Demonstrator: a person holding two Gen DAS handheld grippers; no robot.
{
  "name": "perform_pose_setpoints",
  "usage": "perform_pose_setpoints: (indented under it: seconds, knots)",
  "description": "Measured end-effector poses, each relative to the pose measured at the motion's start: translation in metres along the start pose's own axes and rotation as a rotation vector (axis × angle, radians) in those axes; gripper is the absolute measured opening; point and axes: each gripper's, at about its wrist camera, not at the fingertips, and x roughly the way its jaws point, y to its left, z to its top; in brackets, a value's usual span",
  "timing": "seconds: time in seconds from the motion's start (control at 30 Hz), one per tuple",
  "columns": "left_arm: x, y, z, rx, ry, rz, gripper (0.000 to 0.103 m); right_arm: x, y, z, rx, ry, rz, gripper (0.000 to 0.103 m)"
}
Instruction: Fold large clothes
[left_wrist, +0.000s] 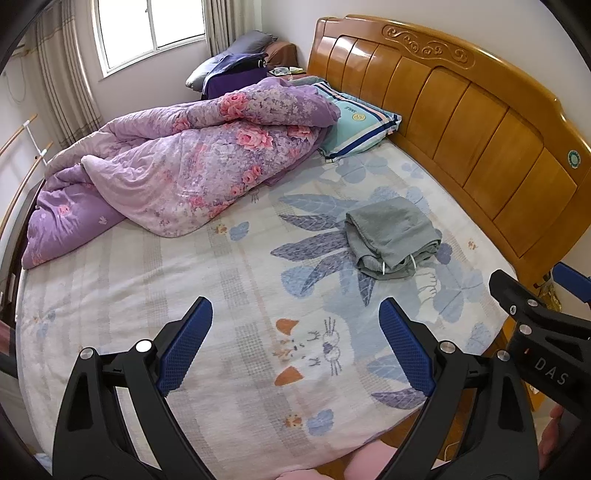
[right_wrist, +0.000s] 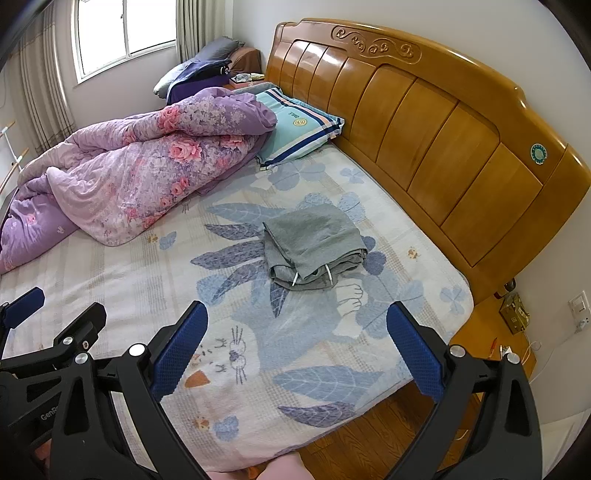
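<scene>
Headboard (right_wrist: 424, 122): your glossy varnished wood.
Grey garment (right_wrist: 314, 247): matt soft knit cloth.
Gripper pads (left_wrist: 186, 345): blue textured rubber.
Quilt (left_wrist: 177, 173): stitched floral cloth.

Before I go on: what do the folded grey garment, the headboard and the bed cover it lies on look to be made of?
Grey garment: soft matte knit, probably cotton jersey or fleece; it folds in thick, limp layers, with white drawcord tips showing.
Headboard: glossy lacquered wood, honey-coloured, with visible grain, carved scrolls and window glare.
Bed cover: matte printed woven or terry-like cloth, faint grid texture; the fibre is unclear.
</scene>
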Motion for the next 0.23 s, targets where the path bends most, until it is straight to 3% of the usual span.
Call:
perform_pose_setpoints:
  seconds: [0.23]
  knots:
    - [0.0020,-0.0010,0.0007,0.008,0.004,-0.004,0.092,0.0031,0.0014,0.0019,-0.003,0.002,0.001,0.094]
